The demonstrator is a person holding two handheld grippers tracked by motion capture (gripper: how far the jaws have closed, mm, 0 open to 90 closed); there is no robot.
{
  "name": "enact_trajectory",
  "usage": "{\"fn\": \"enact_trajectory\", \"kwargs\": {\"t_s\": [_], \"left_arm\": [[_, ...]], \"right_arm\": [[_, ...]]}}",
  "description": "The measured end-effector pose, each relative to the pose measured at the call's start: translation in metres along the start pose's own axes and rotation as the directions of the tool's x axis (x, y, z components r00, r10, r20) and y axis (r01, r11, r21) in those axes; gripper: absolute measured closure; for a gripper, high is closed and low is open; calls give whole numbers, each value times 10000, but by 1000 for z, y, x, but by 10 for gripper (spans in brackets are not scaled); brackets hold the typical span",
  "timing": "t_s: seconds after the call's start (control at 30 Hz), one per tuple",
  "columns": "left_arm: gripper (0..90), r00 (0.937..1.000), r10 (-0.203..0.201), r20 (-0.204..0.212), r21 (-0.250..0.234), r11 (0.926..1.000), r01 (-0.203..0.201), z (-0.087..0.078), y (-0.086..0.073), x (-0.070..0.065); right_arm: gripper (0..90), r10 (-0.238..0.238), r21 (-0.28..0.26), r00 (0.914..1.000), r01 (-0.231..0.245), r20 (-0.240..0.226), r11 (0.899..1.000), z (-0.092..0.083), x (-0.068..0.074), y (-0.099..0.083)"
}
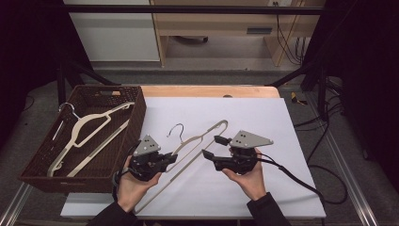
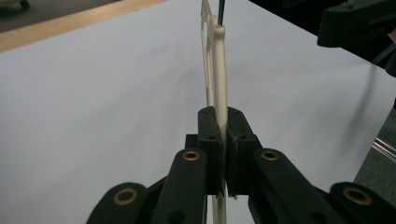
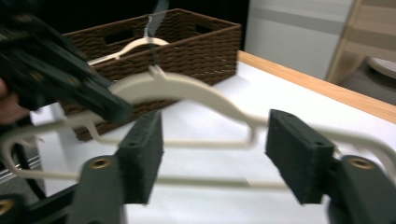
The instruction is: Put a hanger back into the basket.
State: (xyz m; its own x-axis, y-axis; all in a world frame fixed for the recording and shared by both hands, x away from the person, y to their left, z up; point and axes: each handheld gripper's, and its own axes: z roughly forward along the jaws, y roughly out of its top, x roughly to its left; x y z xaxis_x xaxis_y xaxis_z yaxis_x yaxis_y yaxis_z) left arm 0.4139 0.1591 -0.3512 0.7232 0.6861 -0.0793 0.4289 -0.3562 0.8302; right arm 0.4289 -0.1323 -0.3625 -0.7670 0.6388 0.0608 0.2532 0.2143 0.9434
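Left gripper (image 2: 223, 140) clamped on cream hanger (image 1: 197, 139), held up just right of wicker basket (image 1: 136, 117); right gripper (image 1: 210, 147) gaping, clear of it; next, probably carrying hanger leftward into basket

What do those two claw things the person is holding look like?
Both are black. The left gripper and the right gripper each have two chunky jaws with brass-coloured rivets, a grey three-cornered plate on top dotted with small holes, and a black cable trailing behind. The person's sleeves are dark.

A brown wicker basket (image 1: 135, 115) holds a second cream hanger (image 1: 89, 132); white sheet (image 1: 263, 122) beneath.
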Motion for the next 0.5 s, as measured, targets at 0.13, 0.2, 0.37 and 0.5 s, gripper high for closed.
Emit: {"fn": "enact_trajectory", "kwargs": {"t_s": [0.13, 0.2, 0.37, 0.5], "left_arm": [[866, 9993, 359, -98, -202, 9991, -361, -15, 11, 4], [866, 9987, 488, -131, -285, 9984, -492, -23, 16, 6], [866, 9975, 676, -204, -448, 9966, -684, -38, 27, 14], [866, 9958, 888, -212, -436, 9950, -897, -47, 33, 22]], "right_arm": [[242, 279, 10, 9990, -280, 351, 9996, -13, -11, -10], [197, 389, 34, 9981, -391, 485, 9992, -20, -17, -16], [115, 689, -65, 9911, -686, 1139, 9976, -37, -28, -30], [76, 1042, -307, 9822, -1006, 1561, 9944, -52, -37, -37]]}}
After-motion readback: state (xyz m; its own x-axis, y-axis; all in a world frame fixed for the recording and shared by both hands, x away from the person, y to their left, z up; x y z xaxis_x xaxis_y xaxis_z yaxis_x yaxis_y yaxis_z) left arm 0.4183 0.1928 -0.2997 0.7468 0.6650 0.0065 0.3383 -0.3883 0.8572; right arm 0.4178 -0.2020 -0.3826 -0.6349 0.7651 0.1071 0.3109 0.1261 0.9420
